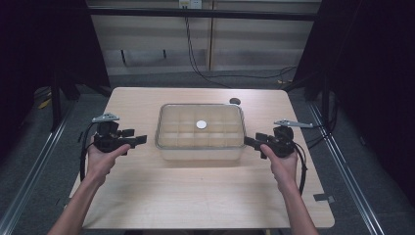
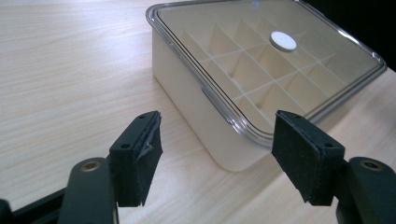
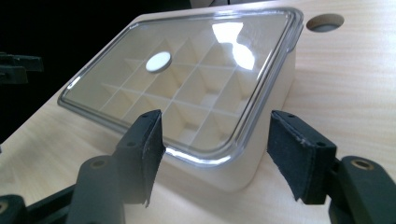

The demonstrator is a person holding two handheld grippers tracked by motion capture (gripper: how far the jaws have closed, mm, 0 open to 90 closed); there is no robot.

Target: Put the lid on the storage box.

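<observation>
A cream box (image 1: 200, 152) with a clear lid (image 1: 220, 115) stands in the middle of the wooden table (image 1: 195, 196). Inside it, dividers form several small cells. A white round disc (image 1: 201, 124) sits at the centre of the lid. My left gripper (image 1: 138, 140) is held just left of the box, jaws pointing at it. In the left gripper view it (image 2: 217, 123) is open, the box's near corner (image 2: 233, 158) between and beyond the jaws. My right gripper (image 1: 248, 142) is close to the box's right front corner, open (image 3: 215, 119), with nothing held.
A round cable hole (image 1: 235, 101) lies in the table behind the box, also the hole (image 3: 325, 22) in the right gripper view. Black cables (image 1: 195, 58) run across the floor beyond the table. Metal rails (image 1: 342, 171) flank both sides.
</observation>
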